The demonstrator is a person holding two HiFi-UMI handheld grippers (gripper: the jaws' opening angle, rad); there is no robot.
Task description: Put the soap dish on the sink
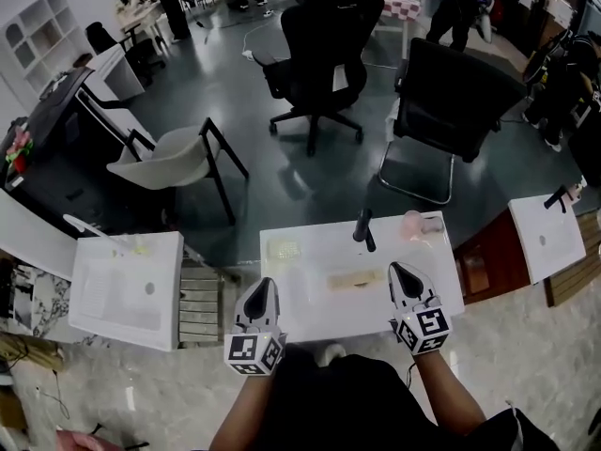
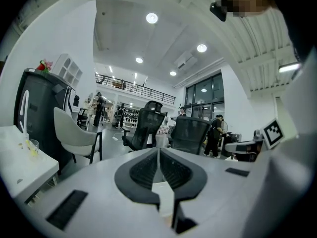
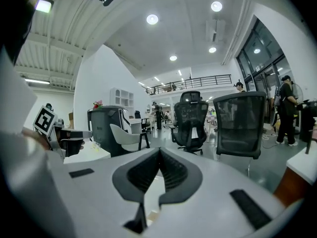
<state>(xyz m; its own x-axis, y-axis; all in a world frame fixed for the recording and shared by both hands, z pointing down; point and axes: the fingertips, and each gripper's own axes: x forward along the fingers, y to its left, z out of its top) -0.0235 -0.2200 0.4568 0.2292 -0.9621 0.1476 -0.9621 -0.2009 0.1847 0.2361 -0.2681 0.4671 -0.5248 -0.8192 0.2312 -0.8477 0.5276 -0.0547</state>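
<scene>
Lamps: round ceiling lights high above and ahead of my left tongs; tall windows ahead and to the right of my right tongs.
Brightness: even and cool; the white sink top by my tongs is bright, not blown out.
Glare: pale sheen on the dark floor beyond them.
Edges: both gripper views bulge, corners black.
Focus: my jaws near the lens look soft; the room is sharper.

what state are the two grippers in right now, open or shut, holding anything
left gripper: shut, jaws together, nothing between them.
right gripper: shut, jaws together, nothing between them.
</scene>
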